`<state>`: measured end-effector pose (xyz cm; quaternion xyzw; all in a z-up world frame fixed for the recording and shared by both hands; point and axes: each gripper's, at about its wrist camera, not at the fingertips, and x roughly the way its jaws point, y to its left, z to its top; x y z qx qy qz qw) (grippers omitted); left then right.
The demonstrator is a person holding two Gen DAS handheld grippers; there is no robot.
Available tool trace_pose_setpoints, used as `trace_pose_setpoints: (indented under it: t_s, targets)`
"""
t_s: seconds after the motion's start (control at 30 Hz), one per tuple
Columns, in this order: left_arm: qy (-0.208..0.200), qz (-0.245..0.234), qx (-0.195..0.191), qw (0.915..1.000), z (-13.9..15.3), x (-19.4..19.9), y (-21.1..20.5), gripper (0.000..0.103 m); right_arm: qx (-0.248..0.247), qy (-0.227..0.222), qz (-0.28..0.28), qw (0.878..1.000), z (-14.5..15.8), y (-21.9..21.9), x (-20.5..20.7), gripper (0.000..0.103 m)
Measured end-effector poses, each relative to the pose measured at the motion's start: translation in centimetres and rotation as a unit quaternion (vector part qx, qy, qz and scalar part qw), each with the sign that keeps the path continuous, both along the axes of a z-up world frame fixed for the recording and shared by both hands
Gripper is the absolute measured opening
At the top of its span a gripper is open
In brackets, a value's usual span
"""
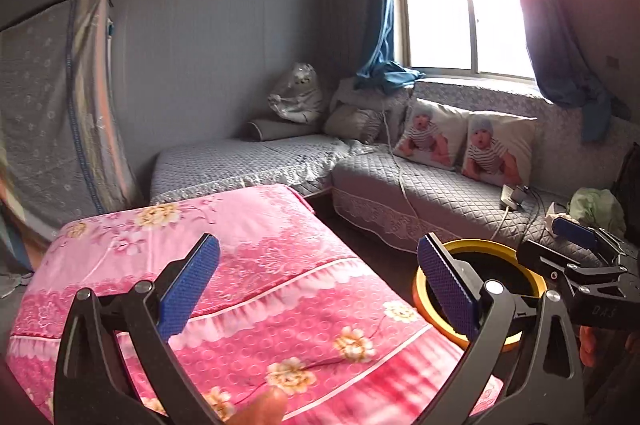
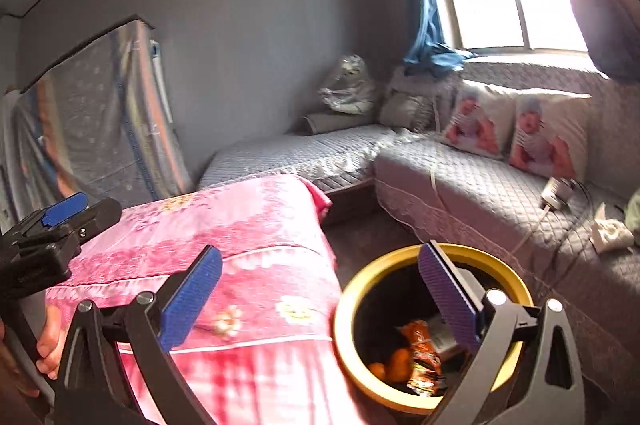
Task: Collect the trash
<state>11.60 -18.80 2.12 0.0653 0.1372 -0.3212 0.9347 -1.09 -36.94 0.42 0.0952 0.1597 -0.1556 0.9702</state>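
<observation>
A bin with a yellow rim [image 2: 347,299] stands on the dark floor beside the pink cover. It holds an orange-red snack wrapper [image 2: 424,349] and orange peel or fruit [image 2: 396,361]. My right gripper [image 2: 320,257] hangs over the bin's near side, wide open, with nothing between its blue pads. My left gripper [image 1: 318,249] is also wide open and bare, above the pink cover, with the bin rim [image 1: 480,244] behind its right finger. The right gripper [image 1: 576,233] shows at the right edge of the left wrist view. The left gripper [image 2: 64,209] shows at the left edge of the right wrist view.
A pink floral cover [image 1: 248,289] fills the near left. A grey quilted corner sofa [image 1: 440,193] runs along the back with two printed cushions [image 1: 468,145], a charger with cable [image 1: 512,195], green cloth [image 1: 596,205] and a crumpled white tissue [image 2: 612,231]. A mattress [image 1: 52,113] leans on the left wall.
</observation>
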Motion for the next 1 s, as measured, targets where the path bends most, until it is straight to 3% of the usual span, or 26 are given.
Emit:
trace_pose_setpoints:
  t_s: [0.1, 0.17, 0.43, 0.73, 1.0]
  targets:
    - [-0.031, 0.057, -0.011, 0.9978, 0.7, -1.7, 4.9, 0.095, -0.038, -0.033, 0.026, 0.998, 1.5, 4.8, 0.6, 0.095]
    - [-0.031, 0.082, -0.023, 0.9959, 1.1, -2.4, 7.7, 0.095, -0.054, -0.057, 0.034, 0.996, 2.2, 7.5, 0.5, 0.095]
    - [-0.034, 0.182, -0.037, 0.9821, 1.2, -5.2, 15.3, 0.095, -0.094, -0.088, -0.009, 0.992, 2.7, 12.6, -0.5, 0.095]
    - [-0.031, 0.257, -0.049, 0.9645, 0.3, -6.9, 19.1, 0.095, -0.086, -0.072, -0.001, 0.994, 2.1, 13.7, -0.9, 0.095]
    - [-0.018, 0.269, -0.063, 0.9609, -0.3, -7.0, 19.9, 0.095, -0.078, -0.055, 0.010, 0.995, 1.5, 14.4, -0.5, 0.095]
